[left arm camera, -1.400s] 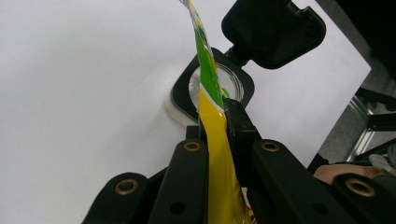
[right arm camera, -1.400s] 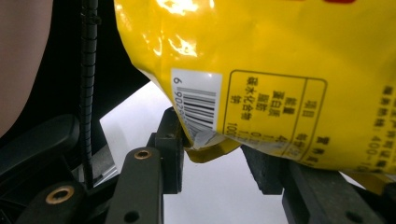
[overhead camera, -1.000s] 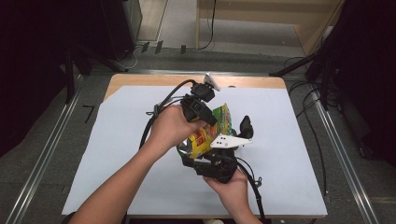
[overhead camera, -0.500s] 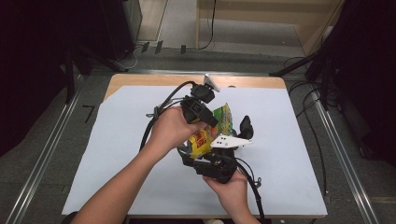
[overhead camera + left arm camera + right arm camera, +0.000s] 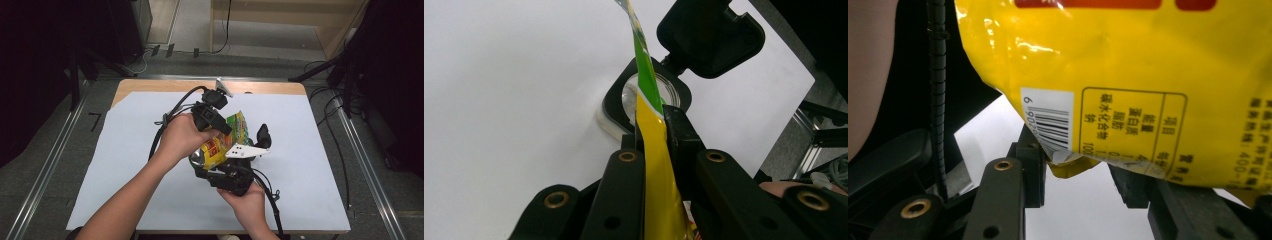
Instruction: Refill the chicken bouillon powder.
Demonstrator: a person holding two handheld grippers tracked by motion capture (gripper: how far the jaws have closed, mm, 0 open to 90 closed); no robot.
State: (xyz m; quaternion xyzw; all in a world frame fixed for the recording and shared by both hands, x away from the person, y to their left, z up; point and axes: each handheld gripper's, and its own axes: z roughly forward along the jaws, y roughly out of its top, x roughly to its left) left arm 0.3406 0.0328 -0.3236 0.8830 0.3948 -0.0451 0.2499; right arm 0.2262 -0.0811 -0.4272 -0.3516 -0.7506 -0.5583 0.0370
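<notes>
The yellow and green snack bag (image 5: 223, 141) is held up off the table between the two grippers, over the middle of the white sheet (image 5: 125, 165). The left gripper (image 5: 655, 131) has its jaws closed flat on the bag's thin edge; in its own view the foil runs straight up between the two black jaws, yellow below and green above. Just past that gripper's tips, down on the sheet, stands a small clear container (image 5: 646, 100) in a black frame, its black lid (image 5: 710, 36) swung open beyond it.

The right gripper (image 5: 1083, 172) comes from below and takes the bag's lower corner, near the barcode, between its jaws; the jaws stand partly apart, and the left one touches the crumpled foil, while the contact on the other side is hard to make out. In the high view the left hand (image 5: 181, 137) is above and to the left of the bag, the right hand (image 5: 245, 200) below it.
</notes>
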